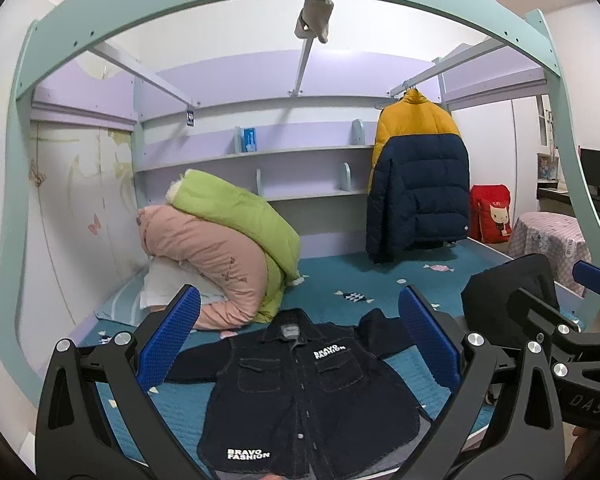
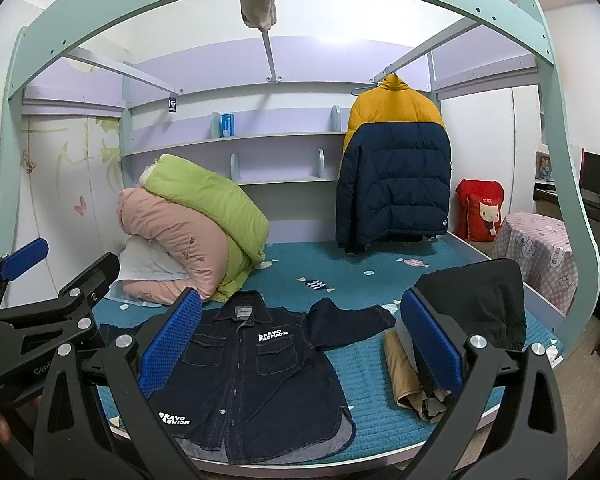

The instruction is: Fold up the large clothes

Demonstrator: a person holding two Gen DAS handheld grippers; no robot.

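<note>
So the dark denim jacket (image 2: pixel 244 372) is laid out flat, front side up, on the teal bedspread (image 2: pixel 380 412) near the front edge of the bed, buttoned down the middle, collar pointing toward the back wall, one sleeve stretched out to the side and a bit rumpled at the cuff. It's got two flap chest pockets and a lighter hem showing at the bottom. Writing: "BRAVO FASHION" in white above one chest pocket and again low on the front near the hem; there's a small neck label too but it's too tiny to read. Just one jacket on the spread. Beside the jacket's outstretched sleeve sits a little pile: a tan garment (image 2: pixel 404 376) with a black garment (image 2: pixel 480 300) heaped on it. Behind the jacket, toward the wall, two rolled quilts, a pink one (image 2: pixel 172 244) and a green one (image 2: pixel 216 208) leaning on it, on top of a white pillow (image 2: pixel 148 268). One yellow-and-navy puffer coat (image 2: pixel 396 168) hangs from a rail behind the jacket, and a red bag (image 2: pixel 480 208) with a cartoon face sits past it. Both claws, left gripper (image 1: pixel 300 344) and right gripper (image 2: pixel 300 340), are spread wide above the jacket, blue pads (image 1: pixel 172 340) apart, gripping nothing.
</note>
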